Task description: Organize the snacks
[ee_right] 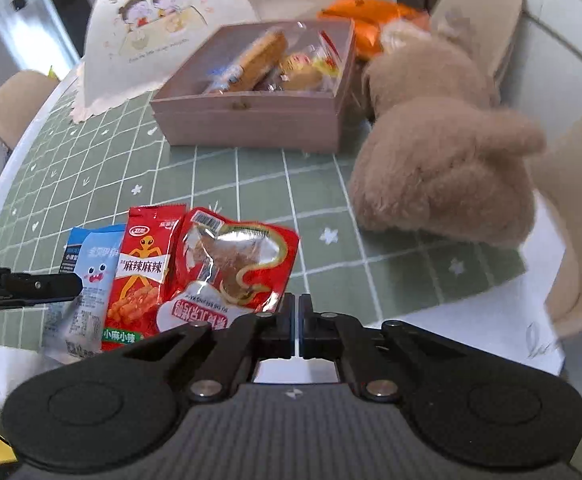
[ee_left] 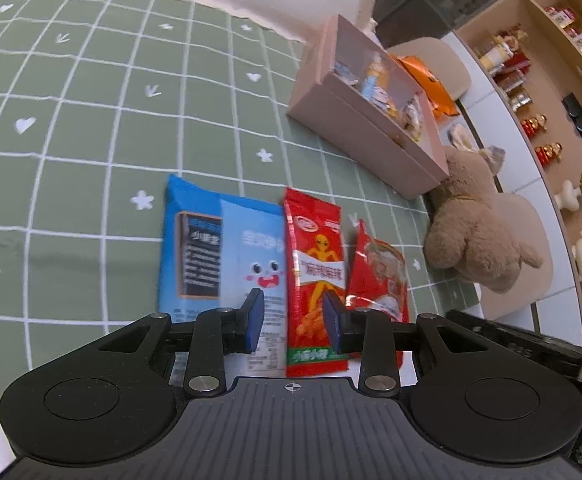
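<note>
Three snack packets lie side by side on the green checked tablecloth: a blue packet [ee_left: 219, 252], a long red packet [ee_left: 315, 264] and a shiny red pouch [ee_left: 379, 276]. My left gripper [ee_left: 293, 320] is open, its pads either side of the long red packet's lower part, just above it. In the right wrist view the same packets show: blue [ee_right: 91, 276], long red [ee_right: 143, 272], shiny pouch [ee_right: 231, 268]. My right gripper [ee_right: 295, 328] is shut and empty, just right of the pouch's near edge. The open pink box [ee_left: 355, 136] [ee_right: 251, 120] holds several snacks.
A beige plush toy [ee_right: 443, 160] [ee_left: 471, 224] sits right of the box at the table edge. Orange snack bags [ee_right: 371, 16] lie behind the box. A white illustrated card [ee_right: 163, 28] stands at the back left. Shelves [ee_left: 539, 80] are beyond the table.
</note>
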Action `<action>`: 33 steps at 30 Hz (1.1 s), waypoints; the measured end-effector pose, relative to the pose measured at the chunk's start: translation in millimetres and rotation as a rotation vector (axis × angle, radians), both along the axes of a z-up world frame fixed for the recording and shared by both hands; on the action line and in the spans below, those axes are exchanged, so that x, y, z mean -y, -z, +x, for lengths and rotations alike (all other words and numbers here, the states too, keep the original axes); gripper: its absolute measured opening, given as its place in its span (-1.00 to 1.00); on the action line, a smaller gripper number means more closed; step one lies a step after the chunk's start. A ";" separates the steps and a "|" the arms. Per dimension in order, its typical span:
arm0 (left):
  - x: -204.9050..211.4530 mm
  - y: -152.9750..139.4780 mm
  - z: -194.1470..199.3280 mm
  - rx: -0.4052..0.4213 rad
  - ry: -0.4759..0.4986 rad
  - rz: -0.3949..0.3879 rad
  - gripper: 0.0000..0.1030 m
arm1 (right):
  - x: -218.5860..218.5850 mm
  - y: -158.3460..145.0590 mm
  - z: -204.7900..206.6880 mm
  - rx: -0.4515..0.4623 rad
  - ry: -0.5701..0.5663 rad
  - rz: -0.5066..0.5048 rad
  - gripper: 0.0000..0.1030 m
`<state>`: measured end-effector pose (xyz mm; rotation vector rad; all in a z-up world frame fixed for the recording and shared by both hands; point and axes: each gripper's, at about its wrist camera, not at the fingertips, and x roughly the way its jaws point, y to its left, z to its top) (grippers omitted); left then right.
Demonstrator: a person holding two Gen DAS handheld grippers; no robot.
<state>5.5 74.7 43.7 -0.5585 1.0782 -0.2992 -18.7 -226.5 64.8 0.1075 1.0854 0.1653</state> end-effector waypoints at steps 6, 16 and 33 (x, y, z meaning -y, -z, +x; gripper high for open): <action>26.4 -8.8 12.0 0.051 0.083 0.084 -0.31 | -19.0 23.9 12.5 -0.078 0.085 0.106 0.15; 15.5 -5.3 7.2 0.056 0.033 0.194 -0.31 | -93.4 43.1 38.7 -0.039 0.026 -0.103 0.78; -8.0 -4.7 -5.7 0.032 0.009 0.128 -0.33 | -41.2 -47.3 11.7 0.198 -0.133 -0.078 -0.28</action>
